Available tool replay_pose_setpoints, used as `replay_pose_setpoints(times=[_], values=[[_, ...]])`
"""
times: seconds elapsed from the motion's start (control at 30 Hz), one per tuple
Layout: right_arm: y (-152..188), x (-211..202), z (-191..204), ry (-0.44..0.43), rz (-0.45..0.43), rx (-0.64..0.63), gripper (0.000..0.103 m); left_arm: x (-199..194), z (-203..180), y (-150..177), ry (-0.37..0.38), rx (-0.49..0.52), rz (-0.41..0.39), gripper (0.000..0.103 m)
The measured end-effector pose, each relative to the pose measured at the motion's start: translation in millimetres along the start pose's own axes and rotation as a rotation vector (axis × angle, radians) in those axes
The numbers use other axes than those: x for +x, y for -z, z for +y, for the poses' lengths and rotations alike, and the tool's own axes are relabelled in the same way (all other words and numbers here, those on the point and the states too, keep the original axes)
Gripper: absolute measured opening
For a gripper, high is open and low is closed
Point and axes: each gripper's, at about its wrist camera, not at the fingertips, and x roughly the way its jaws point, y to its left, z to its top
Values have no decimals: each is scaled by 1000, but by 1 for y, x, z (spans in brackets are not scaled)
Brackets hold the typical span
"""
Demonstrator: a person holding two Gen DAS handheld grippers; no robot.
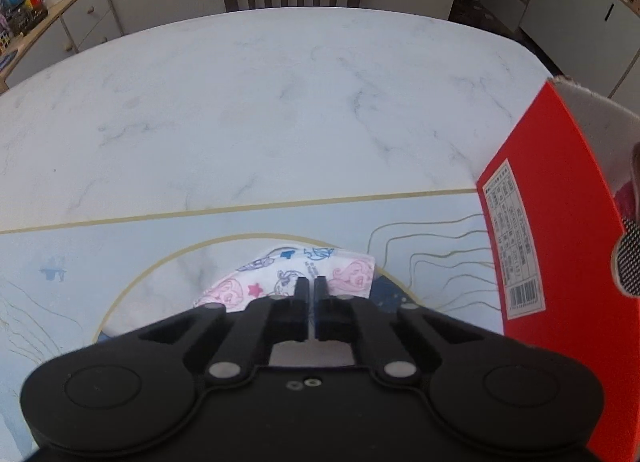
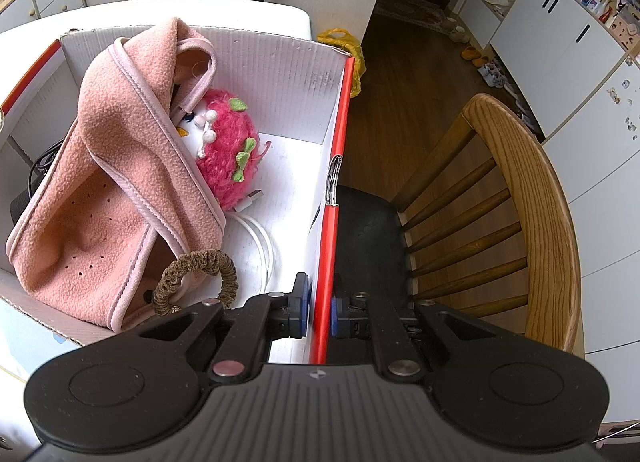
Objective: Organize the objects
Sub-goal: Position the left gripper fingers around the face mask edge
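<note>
Left gripper [image 1: 308,288]: jaws together, pinched on a cartoon-print face mask [image 1: 288,274] (pink ponies, stars). Mask lies on a pale blue mat [image 1: 120,246] on the marble table [image 1: 280,102], inside the mat's gold ring. Just right of it, the red outer wall of the box [image 1: 560,222] with a white barcode label [image 1: 516,238].

Box contents, left wall to right wall, right wrist view:
- black cable [image 2: 38,166] against the left wall, mostly hidden
- pink fleece garment [image 2: 120,166], draped across most of the box, propped against the back wall
- pink fuzzy plush [image 2: 228,150] with green leaves and white face, tucked half under the fleece
- brown coiled hair tie [image 2: 196,270] at the near edge, resting on the fleece
- white USB cable [image 2: 260,238] coiled on the box floor (plug end touching the plush)

Right gripper [image 2: 320,310]: jaws clamped on the box's right wall [image 2: 332,222], one finger inside, one outside. Wall edge is torn above the grip. Beyond the wall: a wooden chair [image 2: 528,222] with a black seat.
</note>
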Motion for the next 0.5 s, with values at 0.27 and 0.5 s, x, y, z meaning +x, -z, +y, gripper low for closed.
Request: replay_pose_setpoints(times=[0.27,0.5], values=[[1,-3,-1,-2,1,-4,10,-14,16,2,50,-46,-12,9],[1,-3,0,-1,1,-7,10,-14,41,0,68,-148,10,58]])
